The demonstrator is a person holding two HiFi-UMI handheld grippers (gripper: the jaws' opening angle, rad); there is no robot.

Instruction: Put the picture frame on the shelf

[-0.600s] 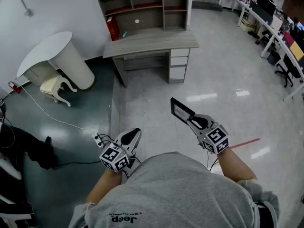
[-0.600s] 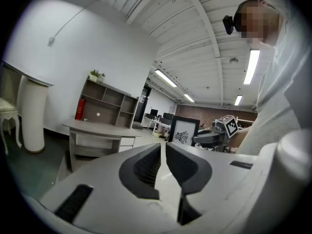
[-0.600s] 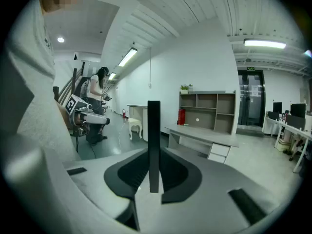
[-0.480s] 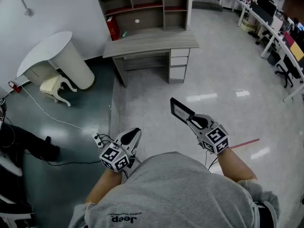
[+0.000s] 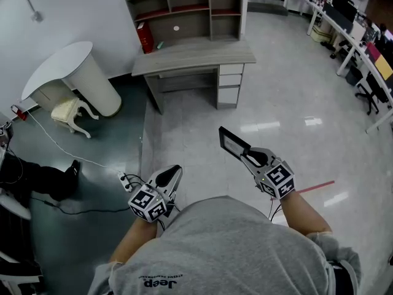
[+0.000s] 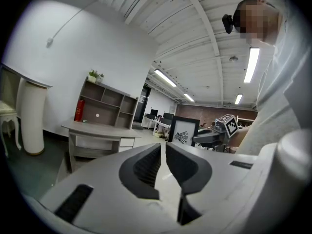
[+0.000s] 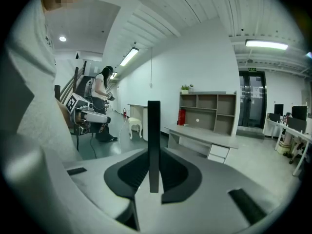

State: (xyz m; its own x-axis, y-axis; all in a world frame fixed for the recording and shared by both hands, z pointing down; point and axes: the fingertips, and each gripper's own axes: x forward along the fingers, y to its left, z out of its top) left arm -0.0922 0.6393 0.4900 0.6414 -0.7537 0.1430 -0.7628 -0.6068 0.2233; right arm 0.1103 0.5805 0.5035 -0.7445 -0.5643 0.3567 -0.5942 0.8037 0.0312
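My right gripper point(image 5: 247, 155) is shut on a black picture frame point(image 5: 234, 145), held out over the glossy floor in the head view. In the right gripper view the picture frame point(image 7: 154, 140) stands edge-on and upright between the pads. The left gripper view shows the picture frame's point(image 6: 184, 131) white print face. My left gripper point(image 5: 172, 176) hangs lower left, its jaws together with nothing between them. The grey shelf point(image 5: 184, 11) stands far ahead against the wall on a grey desk point(image 5: 193, 54), well away from both grippers. It holds a red item point(image 5: 145, 37).
A white rounded table point(image 5: 73, 72) and a cream stool point(image 5: 70, 112) stand at the left. A cable and a power strip point(image 5: 126, 181) lie on the dark floor. Office desks and chairs point(image 5: 362, 54) line the right side. A person point(image 7: 102, 101) stands at the far left.
Both grippers and the picture frame hold their places. A dark leg at the left edge of the head view has shifted.
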